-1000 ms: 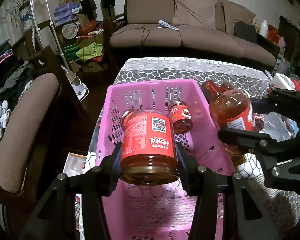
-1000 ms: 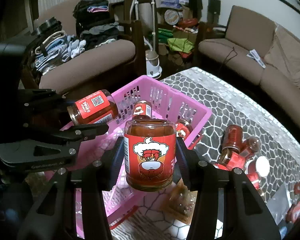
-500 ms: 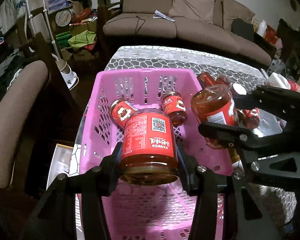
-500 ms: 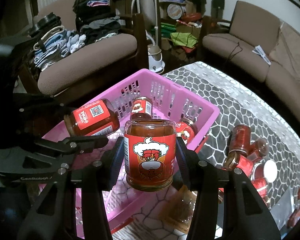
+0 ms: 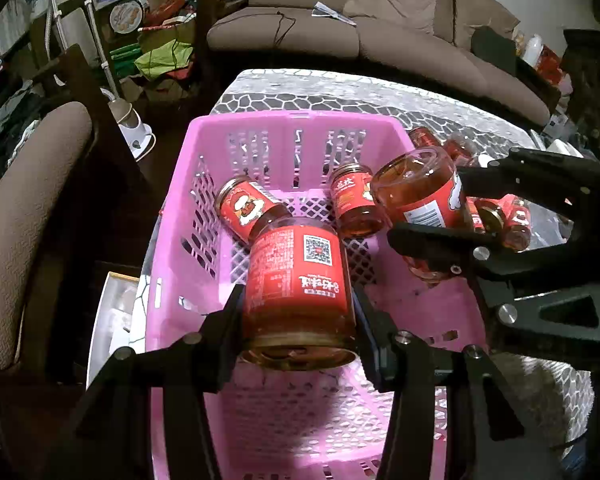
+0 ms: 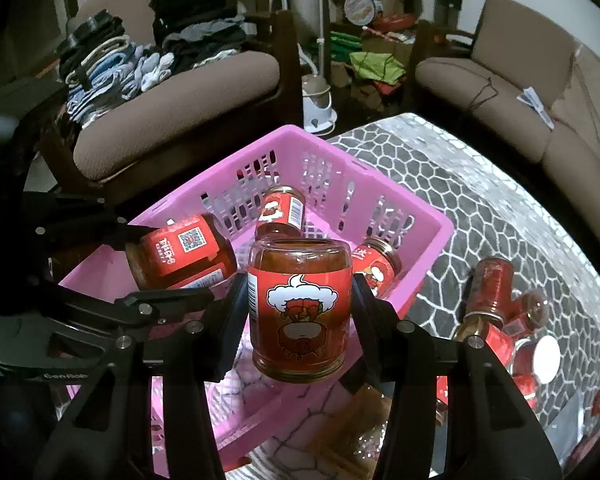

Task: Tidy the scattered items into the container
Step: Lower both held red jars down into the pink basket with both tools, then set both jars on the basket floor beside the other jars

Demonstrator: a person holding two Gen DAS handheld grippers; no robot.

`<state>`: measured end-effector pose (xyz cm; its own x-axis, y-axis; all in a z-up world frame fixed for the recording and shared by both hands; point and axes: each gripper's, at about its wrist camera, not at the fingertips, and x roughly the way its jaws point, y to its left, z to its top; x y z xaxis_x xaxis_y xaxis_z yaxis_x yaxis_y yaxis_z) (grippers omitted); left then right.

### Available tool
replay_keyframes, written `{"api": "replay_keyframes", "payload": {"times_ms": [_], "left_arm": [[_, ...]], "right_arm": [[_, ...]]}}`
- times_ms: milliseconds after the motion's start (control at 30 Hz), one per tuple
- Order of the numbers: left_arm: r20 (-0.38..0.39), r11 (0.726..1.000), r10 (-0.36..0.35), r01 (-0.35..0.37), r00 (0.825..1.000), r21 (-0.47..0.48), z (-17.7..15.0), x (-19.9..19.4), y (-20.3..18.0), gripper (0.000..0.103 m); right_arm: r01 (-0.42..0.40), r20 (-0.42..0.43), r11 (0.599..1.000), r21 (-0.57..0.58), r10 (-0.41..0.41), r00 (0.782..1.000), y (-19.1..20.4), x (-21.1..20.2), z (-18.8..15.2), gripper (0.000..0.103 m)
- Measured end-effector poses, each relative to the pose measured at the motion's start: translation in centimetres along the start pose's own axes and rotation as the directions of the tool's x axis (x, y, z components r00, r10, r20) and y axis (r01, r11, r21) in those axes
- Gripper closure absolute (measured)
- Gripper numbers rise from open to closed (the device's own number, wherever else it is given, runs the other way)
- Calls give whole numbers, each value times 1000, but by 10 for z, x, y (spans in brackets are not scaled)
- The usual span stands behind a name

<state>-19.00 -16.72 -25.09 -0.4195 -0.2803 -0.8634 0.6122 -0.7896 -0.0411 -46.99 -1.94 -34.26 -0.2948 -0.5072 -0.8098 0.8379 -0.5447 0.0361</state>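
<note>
A cluttered living room with brown sofas surrounds a worktop [image 5: 340, 98] covered in a grey honeycomb-patterned cloth, on which stands a pink perforated plastic basket [image 5: 180, 216]. The left hand-held gripper [image 5: 298, 312] pinches a red-labelled glass sauce jar with a QR code [image 5: 298, 280], its long axis tilted forward and down over the basket floor. The right hand-held gripper [image 6: 300, 308] clamps a glass jar with a cartoon-chef label [image 6: 300, 304], hanging above the basket's near rim; the left is deeper inside, so probably nearer release. Two small jars [image 5: 352, 200] already lie in the far end, and more wait on the cloth [image 6: 492, 292]. Compared with a second ago, both jars have sunk lower and further into the basket.
</note>
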Motion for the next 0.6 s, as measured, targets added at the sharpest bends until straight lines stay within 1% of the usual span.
{"api": "replay_keyframes", "payload": {"times_ms": [600], "left_arm": [[-48,999,24,-25,999,-22,-1,16,6,53]], "right_arm": [[-29,-18,1000,7,29,999,0,22,5,56]]}}
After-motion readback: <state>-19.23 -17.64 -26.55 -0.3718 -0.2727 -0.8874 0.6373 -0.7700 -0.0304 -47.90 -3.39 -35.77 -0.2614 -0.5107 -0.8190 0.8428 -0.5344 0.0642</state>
